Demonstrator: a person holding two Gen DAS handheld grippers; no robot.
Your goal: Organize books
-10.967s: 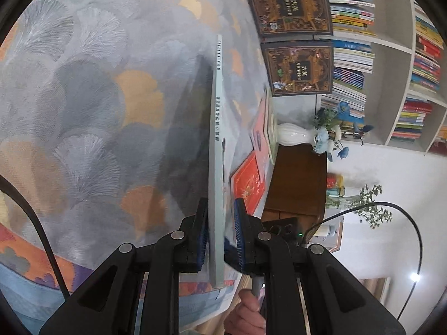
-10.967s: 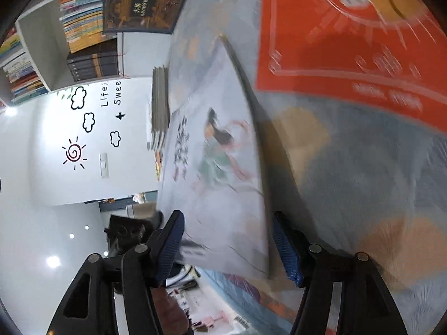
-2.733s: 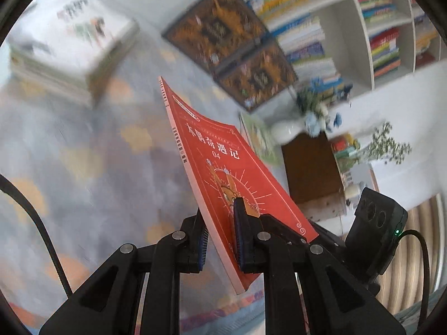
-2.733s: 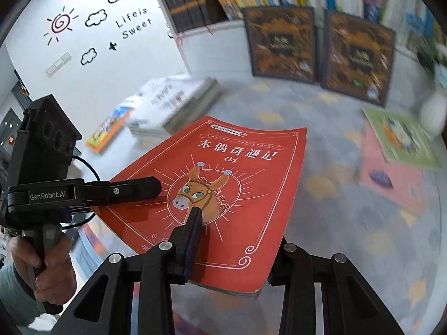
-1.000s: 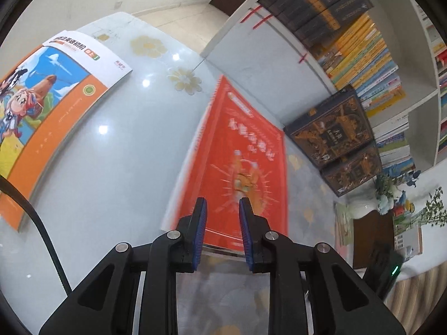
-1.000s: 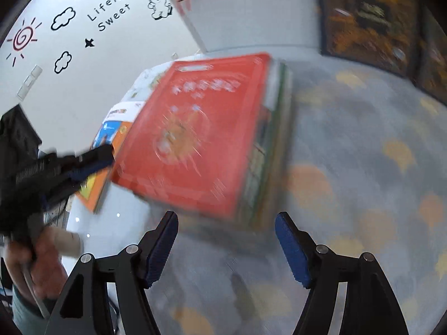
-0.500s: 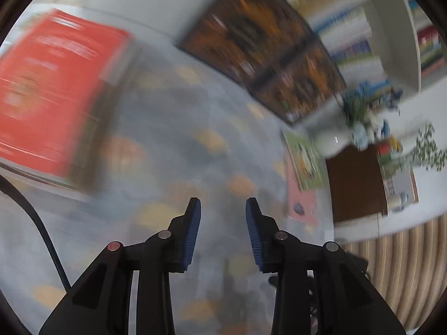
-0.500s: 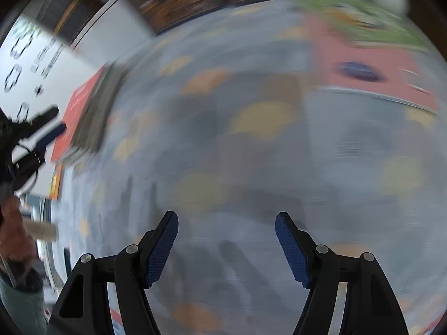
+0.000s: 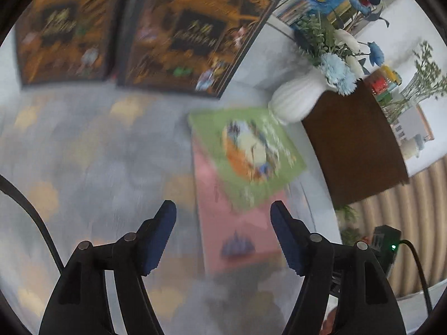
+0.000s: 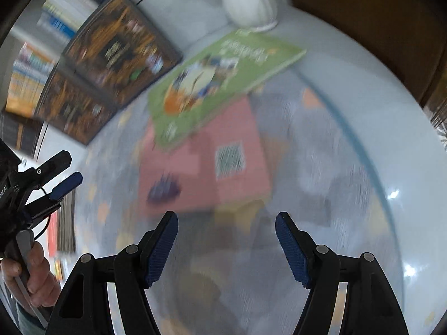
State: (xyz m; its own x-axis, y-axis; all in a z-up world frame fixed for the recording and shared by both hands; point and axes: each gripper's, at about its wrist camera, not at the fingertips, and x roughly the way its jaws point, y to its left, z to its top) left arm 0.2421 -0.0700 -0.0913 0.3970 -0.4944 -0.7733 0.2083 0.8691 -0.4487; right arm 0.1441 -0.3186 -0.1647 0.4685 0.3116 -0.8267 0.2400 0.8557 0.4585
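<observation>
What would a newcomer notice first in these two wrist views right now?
Probably the green book lying askew over the pink book on the patterned rug, straight ahead of both grippers. Behind them stand two dark ornate books and a white vase of blue flowers. The left gripper is opening, nothing between its fingers.

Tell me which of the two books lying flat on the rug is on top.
The green book is on top. It lies skewed across the far end of the pink book, next to the white vase; the pink one sits nearer both grippers.
</observation>
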